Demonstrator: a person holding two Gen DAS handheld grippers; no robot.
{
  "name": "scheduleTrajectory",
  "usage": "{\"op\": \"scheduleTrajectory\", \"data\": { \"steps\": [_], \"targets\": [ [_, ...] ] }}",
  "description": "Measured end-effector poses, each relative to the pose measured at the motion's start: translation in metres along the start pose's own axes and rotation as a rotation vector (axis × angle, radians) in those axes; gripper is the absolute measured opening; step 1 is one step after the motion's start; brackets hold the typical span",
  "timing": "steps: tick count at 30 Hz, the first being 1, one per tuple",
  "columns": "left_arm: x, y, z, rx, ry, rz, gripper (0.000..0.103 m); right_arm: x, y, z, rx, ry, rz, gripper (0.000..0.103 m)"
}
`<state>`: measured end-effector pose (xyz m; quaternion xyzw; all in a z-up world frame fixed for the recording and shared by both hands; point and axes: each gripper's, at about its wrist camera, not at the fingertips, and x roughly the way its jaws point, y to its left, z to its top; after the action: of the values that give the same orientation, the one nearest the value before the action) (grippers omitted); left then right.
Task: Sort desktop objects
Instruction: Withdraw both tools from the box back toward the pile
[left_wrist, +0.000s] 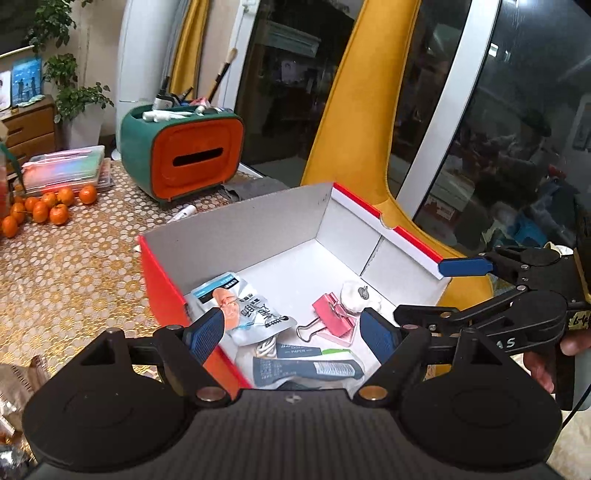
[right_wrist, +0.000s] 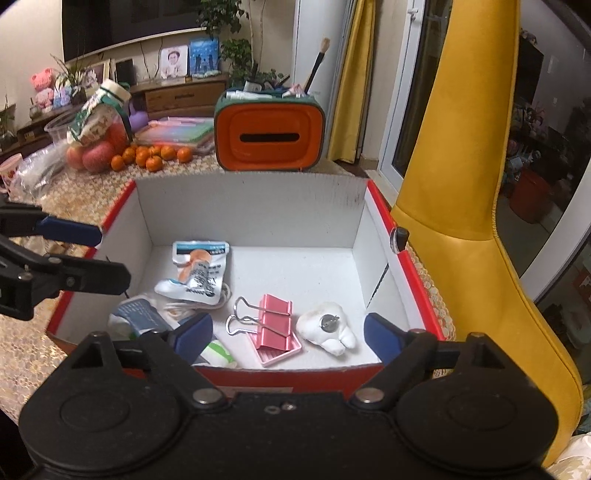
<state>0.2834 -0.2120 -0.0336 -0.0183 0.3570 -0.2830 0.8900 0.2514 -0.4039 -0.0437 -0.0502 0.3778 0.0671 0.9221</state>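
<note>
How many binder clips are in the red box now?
1. The pink binder clip lies on the box floor, between the white tooth-shaped toy and the packets. Smaller clips under the packets could be hidden.

From my seat at the controls I look past the table (right_wrist: 22, 354), covered in a gold honeycomb-patterned cloth, into a living room. A yellow high-backed chair (right_wrist: 465, 177) stands at its right edge. Behind it a white-framed glass door (left_wrist: 517, 122) is dark and mirrors the room's clutter. A mustard curtain (right_wrist: 352, 81) hangs beside a white door frame (right_wrist: 400, 110). On the left, a low wooden sideboard (right_wrist: 177, 96) runs along the wall, carrying framed photos (right_wrist: 173, 61), pink plush toys (right_wrist: 43, 88) and leafy potted plants (right_wrist: 236, 51). A dark screen (right_wrist: 122, 22) is above it. The walls are pale, and the light is warm and indoor.
</note>
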Motion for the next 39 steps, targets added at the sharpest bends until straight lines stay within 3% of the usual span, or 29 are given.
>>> {"op": "scheduleTrajectory", "data": {
  "steps": [2,8,24,39],
  "targets": [
    [-0.010,0.002,-0.003,-0.005,-0.010,0.005,0.082,-0.008,0.002,0.000,0.000,-0.017,0.001,0.095],
    [-0.038,0.010,-0.017,-0.045,-0.036,0.021,0.103,-0.029,0.011,-0.002,0.013,-0.047,0.004,0.097],
    [-0.121,0.043,-0.081,-0.125,-0.121,0.049,0.103,-0.068,0.096,-0.007,-0.084,-0.108,0.082,0.099],
    [-0.175,0.110,-0.130,-0.175,-0.133,0.200,0.103,-0.058,0.182,0.004,-0.146,-0.090,0.181,0.099]
  ]
}}
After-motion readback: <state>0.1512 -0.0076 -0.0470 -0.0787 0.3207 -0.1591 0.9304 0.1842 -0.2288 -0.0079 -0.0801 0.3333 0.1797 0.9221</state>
